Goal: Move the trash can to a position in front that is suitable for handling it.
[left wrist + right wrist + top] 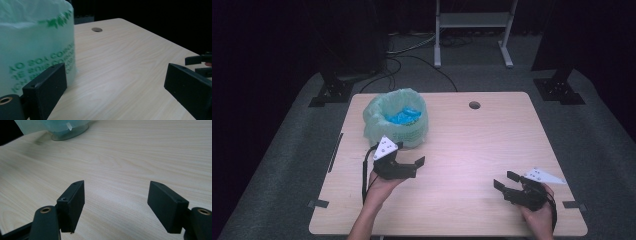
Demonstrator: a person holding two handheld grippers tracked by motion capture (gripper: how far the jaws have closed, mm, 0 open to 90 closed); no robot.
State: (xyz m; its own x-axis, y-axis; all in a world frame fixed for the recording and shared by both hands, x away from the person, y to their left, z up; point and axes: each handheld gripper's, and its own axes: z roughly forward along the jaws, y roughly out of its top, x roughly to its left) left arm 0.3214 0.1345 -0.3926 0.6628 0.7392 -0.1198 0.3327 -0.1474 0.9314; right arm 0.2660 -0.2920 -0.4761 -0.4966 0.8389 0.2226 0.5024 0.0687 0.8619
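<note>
1. Left gripper [413, 159]: jaws apart, empty, just beside the bin [396, 118] near the table's [472, 150] far-left corner.
2. Right gripper [504, 181]: jaws apart, empty, near the right end of the near edge.
3. Bin's green liner [32, 47]: probably the next grasp; approach its rim slowly and pinch only the film, so the bin stays upright.

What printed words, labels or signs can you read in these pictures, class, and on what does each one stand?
Green print on the pale green plastic bag lining the round bin: it appears upside down in the left gripper view; fragments look like "COMPO" and "TO", too blurred to read for certain.
Green mark near the bag's top edge: too blurred to read.
Nothing else carries readable text.
</note>
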